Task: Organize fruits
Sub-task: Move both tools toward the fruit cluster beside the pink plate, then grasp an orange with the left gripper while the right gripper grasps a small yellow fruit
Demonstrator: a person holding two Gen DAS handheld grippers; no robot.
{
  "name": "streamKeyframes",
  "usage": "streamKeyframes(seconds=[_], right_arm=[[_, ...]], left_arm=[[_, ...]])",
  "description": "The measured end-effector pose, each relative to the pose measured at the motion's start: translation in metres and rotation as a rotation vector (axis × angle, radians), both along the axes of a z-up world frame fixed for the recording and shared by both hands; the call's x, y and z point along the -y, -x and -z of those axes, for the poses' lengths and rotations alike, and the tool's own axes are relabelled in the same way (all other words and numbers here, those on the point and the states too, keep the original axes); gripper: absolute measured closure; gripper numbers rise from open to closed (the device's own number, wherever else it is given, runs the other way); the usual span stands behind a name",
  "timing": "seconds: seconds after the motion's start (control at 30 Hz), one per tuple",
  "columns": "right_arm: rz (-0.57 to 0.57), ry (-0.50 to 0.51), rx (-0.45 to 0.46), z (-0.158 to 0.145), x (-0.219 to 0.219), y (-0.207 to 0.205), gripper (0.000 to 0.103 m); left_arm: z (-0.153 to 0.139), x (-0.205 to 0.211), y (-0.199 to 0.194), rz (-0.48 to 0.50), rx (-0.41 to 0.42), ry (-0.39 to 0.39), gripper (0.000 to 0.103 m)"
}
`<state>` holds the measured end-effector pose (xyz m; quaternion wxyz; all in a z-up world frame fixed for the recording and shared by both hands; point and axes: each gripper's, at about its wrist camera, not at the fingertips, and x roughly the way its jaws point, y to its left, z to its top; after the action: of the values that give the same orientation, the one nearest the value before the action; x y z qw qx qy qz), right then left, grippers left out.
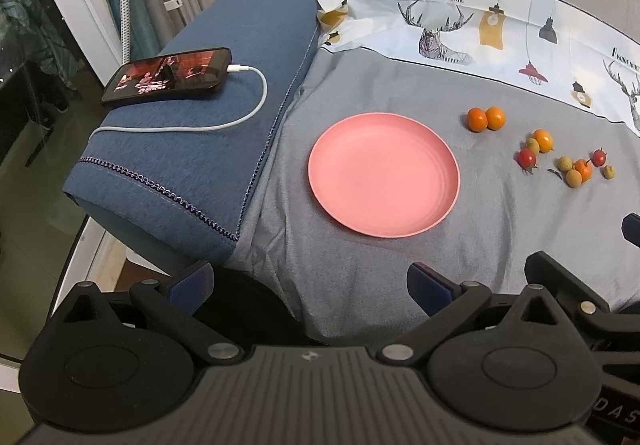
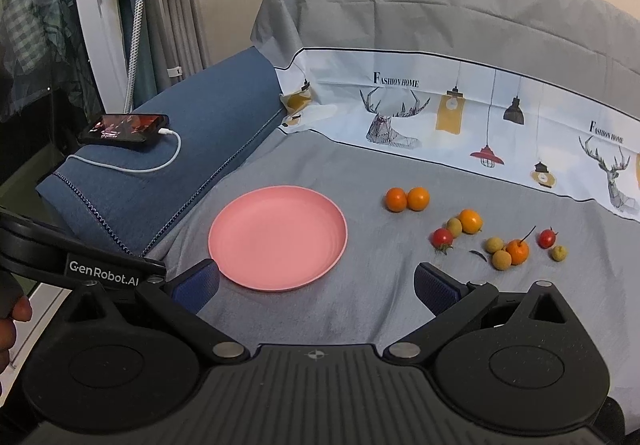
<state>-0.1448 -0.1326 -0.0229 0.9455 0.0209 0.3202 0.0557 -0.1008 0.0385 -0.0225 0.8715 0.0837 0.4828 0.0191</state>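
Note:
An empty pink plate (image 1: 383,181) (image 2: 277,237) lies on the grey sheet. To its right lie two small oranges (image 1: 486,119) (image 2: 407,199) side by side, then a loose cluster of small fruits: an orange one (image 2: 470,221), red cherry tomatoes (image 2: 441,238), yellowish longans (image 2: 501,259) and another orange fruit (image 2: 517,251); the cluster also shows in the left wrist view (image 1: 568,161). My left gripper (image 1: 312,283) is open and empty, near the plate's front edge. My right gripper (image 2: 318,285) is open and empty, in front of the plate and fruits.
A blue cushion (image 1: 208,117) at the left carries a phone (image 1: 168,73) with a white charging cable (image 1: 224,117). A white patterned cloth (image 2: 460,117) borders the back. Curtains and a white frame (image 2: 92,25) stand at the far left.

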Motion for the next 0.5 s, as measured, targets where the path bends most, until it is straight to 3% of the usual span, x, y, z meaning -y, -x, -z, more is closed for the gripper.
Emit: streamKeyframes(seconds=[0.33, 0.5], right_arm=[[0.189, -0.103, -0.028, 0.019, 0.058, -0.008, 0.001], [0.354, -0.115, -0.015, 0.036, 0.113, -0.011, 0.001]], left_arm=[[0.006, 0.042, -0.013, 0.117, -0.026, 0.009, 0.000], [0.010, 0.076, -0.044, 0.151, -0.056, 0.119, 0.000]])
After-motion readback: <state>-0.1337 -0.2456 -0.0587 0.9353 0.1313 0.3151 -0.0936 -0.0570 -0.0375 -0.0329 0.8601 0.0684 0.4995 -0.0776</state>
